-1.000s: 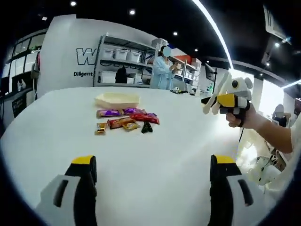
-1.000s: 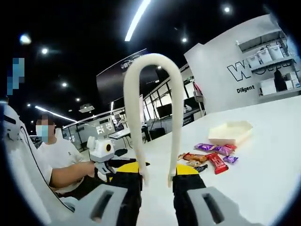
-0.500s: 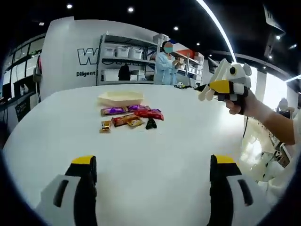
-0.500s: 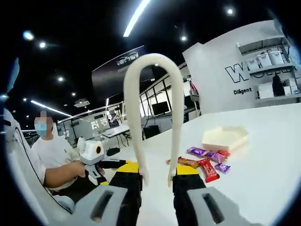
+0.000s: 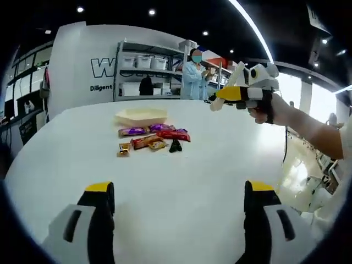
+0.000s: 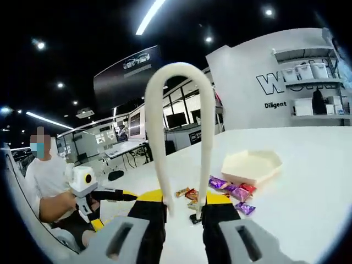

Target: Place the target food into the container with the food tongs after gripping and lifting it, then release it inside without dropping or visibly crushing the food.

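A cream hexagonal container point(image 5: 140, 115) sits far out on the white table point(image 5: 181, 176), with several wrapped snacks point(image 5: 149, 138) just in front of it. My left gripper point(image 5: 180, 193) hovers over the near table, open and holding nothing. My right gripper point(image 6: 184, 199) is shut on the two arms of the cream food tongs point(image 6: 159, 132), whose loop points up. From the right gripper view the container point(image 6: 251, 165) and snacks point(image 6: 223, 192) lie beyond the tongs to the right. A hand holds my right gripper point(image 5: 245, 93) above the table's right side. My left gripper point(image 6: 113, 194) appears low on the left.
Shelving with white bins point(image 5: 146, 69) stands behind the table, and a person in teal point(image 5: 192, 82) stands beside it. The table's rounded edge point(image 5: 286, 165) falls away on the right. A seated person in white point(image 6: 47, 187) is at the left.
My right gripper with the tongs has swung left and level, closer above the table. In its view the container and snacks now sit nearer the tongs. My left gripper stayed put.
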`<act>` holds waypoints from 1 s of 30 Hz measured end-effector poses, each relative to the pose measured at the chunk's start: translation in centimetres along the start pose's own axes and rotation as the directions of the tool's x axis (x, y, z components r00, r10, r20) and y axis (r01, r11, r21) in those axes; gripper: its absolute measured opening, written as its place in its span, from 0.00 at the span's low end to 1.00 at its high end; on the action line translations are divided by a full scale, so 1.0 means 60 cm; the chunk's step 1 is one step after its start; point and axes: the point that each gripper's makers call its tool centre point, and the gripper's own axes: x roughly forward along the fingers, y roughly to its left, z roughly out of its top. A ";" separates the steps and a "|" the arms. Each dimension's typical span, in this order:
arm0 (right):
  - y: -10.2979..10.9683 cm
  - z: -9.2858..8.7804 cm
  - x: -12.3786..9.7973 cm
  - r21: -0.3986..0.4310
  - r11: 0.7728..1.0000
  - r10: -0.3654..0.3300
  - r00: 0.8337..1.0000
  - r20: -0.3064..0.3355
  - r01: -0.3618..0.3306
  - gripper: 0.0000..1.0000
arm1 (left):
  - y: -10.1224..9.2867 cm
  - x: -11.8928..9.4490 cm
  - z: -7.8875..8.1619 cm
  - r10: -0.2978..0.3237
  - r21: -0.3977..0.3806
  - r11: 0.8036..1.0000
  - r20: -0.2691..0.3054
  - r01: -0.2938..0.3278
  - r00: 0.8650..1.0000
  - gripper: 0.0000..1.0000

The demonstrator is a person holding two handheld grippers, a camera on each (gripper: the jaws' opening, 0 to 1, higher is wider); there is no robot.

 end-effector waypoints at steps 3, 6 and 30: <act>-0.015 0.002 0.020 -0.025 1.000 -0.002 1.000 -0.022 0.002 0.17 | 0.002 -0.001 0.003 0.002 -0.005 1.000 0.004 -0.002 1.000 0.96; -0.032 -0.002 0.040 -0.049 0.999 -0.008 0.998 -0.056 0.005 0.17 | 0.005 -0.003 0.003 0.011 0.004 1.000 -0.001 -0.011 1.000 0.95; -0.118 -0.074 0.121 -0.075 0.997 -0.026 0.986 -0.164 0.014 0.17 | 0.018 -0.010 0.007 0.036 -0.016 0.999 0.001 -0.036 0.999 0.93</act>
